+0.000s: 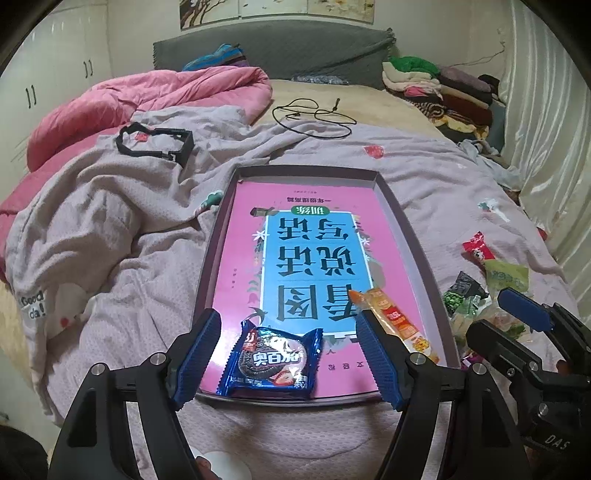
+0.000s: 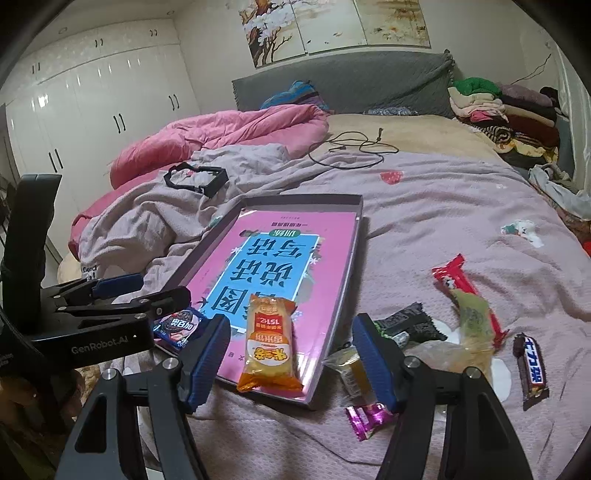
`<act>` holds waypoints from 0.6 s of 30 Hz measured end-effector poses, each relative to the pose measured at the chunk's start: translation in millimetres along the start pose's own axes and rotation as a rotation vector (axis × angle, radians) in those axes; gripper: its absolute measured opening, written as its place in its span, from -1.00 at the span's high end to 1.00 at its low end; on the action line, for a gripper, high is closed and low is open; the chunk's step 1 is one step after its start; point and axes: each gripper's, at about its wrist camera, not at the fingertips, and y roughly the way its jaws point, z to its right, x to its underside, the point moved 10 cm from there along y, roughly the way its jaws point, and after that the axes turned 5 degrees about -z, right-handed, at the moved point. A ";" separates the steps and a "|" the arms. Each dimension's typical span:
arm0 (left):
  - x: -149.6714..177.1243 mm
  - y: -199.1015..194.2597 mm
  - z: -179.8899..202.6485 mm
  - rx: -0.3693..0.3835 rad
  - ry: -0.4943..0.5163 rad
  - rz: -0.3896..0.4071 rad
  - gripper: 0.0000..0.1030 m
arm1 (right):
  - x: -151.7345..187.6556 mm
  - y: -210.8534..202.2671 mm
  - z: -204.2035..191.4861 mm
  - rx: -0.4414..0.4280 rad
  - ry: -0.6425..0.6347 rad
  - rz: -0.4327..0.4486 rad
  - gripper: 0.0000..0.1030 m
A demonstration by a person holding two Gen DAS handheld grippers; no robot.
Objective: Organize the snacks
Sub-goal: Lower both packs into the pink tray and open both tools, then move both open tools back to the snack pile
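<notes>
A lived-in home bedroom: a wide bed with a grey padded headboard, a rumpled pink quilt, stacked folded clothes, glossy white wardrobe doors and floral wall panels.

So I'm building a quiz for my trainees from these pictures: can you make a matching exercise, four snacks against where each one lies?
Things:
1. blue cookie pack
2. orange snack bag
3. brown chocolate bar
4. purple candy

Places:
A. on the bedspread, just outside the tray's near corner
B. in the tray, near left
C. far right on the bedspread
D. in the tray, near right

Pairs: 1-B, 2-D, 3-C, 4-A
</notes>
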 end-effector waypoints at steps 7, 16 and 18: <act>-3.7 -6.8 9.4 0.009 0.016 0.009 -0.49 | 0.1 -13.4 14.1 0.025 0.025 0.023 -0.41; -4.1 -15.6 32.2 0.046 0.045 0.010 -0.49 | 3.7 -31.5 38.3 0.051 0.069 0.046 -0.41; -3.9 -17.9 38.1 0.052 0.056 0.013 -0.49 | 3.6 -35.1 44.3 0.059 0.081 0.053 -0.41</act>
